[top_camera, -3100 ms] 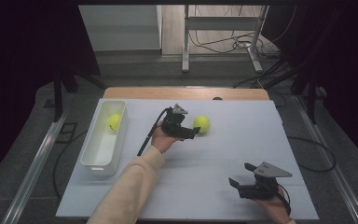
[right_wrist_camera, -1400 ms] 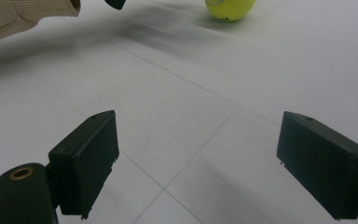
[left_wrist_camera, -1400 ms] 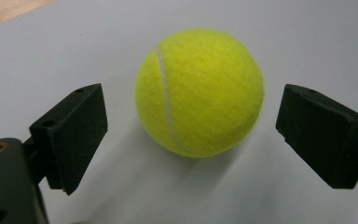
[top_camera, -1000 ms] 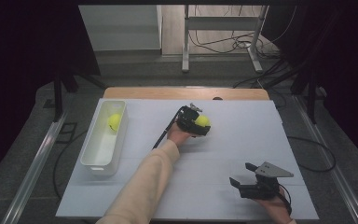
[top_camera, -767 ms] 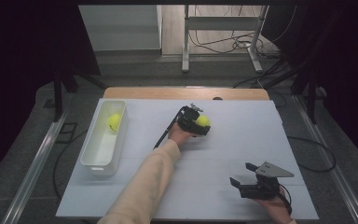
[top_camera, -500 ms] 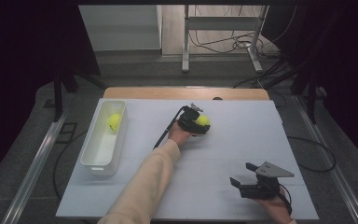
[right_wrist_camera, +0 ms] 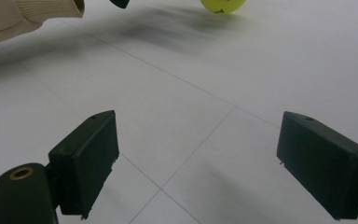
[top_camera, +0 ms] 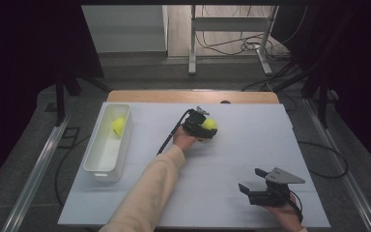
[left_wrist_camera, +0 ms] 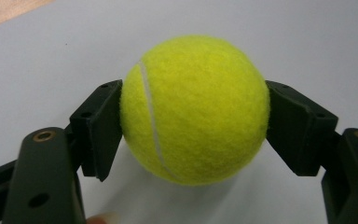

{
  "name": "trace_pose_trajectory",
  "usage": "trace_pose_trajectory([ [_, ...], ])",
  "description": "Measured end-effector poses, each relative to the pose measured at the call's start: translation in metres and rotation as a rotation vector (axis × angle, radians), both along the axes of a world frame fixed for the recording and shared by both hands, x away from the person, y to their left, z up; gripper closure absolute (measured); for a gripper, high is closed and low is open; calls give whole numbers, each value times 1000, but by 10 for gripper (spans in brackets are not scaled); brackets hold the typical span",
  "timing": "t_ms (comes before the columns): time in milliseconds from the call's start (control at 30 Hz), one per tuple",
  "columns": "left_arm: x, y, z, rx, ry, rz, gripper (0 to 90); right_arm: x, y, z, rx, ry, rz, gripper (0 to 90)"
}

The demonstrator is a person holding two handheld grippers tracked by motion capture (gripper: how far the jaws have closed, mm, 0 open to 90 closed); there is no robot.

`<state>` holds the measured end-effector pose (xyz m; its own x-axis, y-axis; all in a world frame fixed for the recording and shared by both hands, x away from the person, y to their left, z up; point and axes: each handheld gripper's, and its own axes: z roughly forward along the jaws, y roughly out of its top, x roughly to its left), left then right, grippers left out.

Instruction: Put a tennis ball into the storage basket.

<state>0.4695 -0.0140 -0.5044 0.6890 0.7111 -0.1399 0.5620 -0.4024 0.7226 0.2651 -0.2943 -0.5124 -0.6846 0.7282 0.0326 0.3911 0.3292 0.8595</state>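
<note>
Tennis balls: two; grippers: two; tub: one.
Left gripper point(left_wrist_camera: 193, 116) clamps one tennis ball point(left_wrist_camera: 195, 109) on the tabletop point(top_camera: 251, 150); second ball point(top_camera: 118, 126) lies in the white tub point(top_camera: 99, 164); right gripper point(right_wrist_camera: 209, 163) gapes empty.

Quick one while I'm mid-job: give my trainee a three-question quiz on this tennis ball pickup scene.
1. True or false: the left gripper is shut on the fuzzy yellow tennis ball.
2. What lies in the long white plastic bin? A) a second yellow tennis ball B) a black cable C) a grey plate
3. Describe how the right gripper stands.

Key
1. True: both black pads press the ball's sides, having just closed on it.
2. A: the second yellow ball sits at the bin's far end.
3. Open, with bare white table between its jaws.
</note>
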Motion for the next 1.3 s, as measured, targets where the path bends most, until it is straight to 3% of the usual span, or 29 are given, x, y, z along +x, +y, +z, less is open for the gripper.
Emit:
trace_pose_trajectory([
  [467,-14,12,11,-45,-17,-13,260,0,0,0,-5,-2,-2,133],
  [1300,-36,35,23,-84,-47,-15,259,0,1,0,-7,-5,-4,133],
])
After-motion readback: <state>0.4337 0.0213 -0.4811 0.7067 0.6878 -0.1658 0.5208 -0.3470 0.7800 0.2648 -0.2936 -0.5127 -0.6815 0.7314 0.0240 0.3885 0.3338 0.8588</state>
